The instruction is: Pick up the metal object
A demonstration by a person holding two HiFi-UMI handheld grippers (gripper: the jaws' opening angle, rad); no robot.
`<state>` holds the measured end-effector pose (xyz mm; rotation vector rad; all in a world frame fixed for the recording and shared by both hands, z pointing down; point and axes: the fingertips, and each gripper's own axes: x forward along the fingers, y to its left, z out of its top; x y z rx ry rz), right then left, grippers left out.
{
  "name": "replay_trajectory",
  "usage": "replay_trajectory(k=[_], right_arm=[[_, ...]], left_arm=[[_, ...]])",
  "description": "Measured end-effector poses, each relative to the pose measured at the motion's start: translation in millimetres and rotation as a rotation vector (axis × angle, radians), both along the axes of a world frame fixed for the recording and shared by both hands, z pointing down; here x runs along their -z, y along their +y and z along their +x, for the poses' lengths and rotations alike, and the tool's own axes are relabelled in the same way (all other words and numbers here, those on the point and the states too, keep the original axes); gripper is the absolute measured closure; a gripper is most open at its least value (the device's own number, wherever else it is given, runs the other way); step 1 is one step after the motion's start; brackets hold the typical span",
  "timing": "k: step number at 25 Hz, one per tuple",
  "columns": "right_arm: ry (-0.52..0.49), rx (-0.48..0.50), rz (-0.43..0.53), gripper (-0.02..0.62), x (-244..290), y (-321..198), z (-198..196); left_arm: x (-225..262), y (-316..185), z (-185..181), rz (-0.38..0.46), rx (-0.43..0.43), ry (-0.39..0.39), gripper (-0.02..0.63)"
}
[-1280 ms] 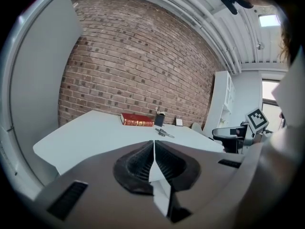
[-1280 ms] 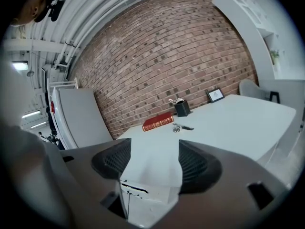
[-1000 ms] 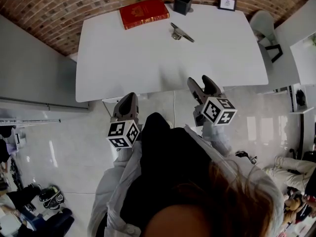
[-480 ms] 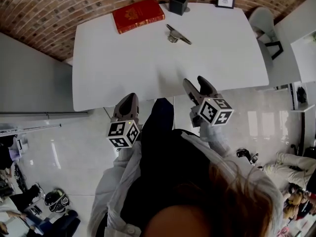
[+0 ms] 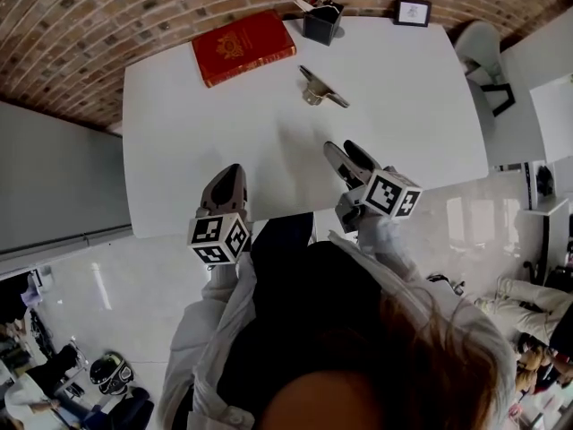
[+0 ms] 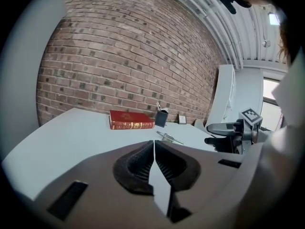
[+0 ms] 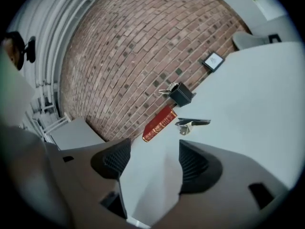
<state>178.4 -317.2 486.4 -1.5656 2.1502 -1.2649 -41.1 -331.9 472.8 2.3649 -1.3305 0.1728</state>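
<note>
The metal object [image 5: 322, 88] is a silver and black clip-like piece lying on the white table [image 5: 206, 141], past its middle; it also shows as the metal object [image 6: 168, 137] and the metal object [image 7: 190, 123]. My right gripper [image 5: 346, 157] is open over the table's near part, well short of the clip, jaws wide apart with nothing between them. At the table's near edge my left gripper [image 5: 231, 182] is shut and empty. The right gripper [image 6: 224, 133] is visible in the left gripper view.
A red book [image 5: 243, 46] lies at the table's far left. A black holder [image 5: 321, 21] and a small framed picture [image 5: 412, 11] stand along the far edge by the brick wall. A white chair [image 5: 479, 47] stands at the right corner.
Both grippers have moved forward from over the floor to above the table's near part. The right one has come closer to the clip. Nothing has been taken hold of.
</note>
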Motion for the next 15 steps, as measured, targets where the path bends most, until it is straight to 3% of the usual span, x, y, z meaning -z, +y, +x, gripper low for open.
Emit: replay_trajectory(k=[15], right_arm=[[-0.526, -0.122, -0.118, 0.288, -22.0, -96.4, 10.3]], left_arm=[[-9.4, -89.3, 18.7, -0.046, -0.025, -0.005, 0.583]])
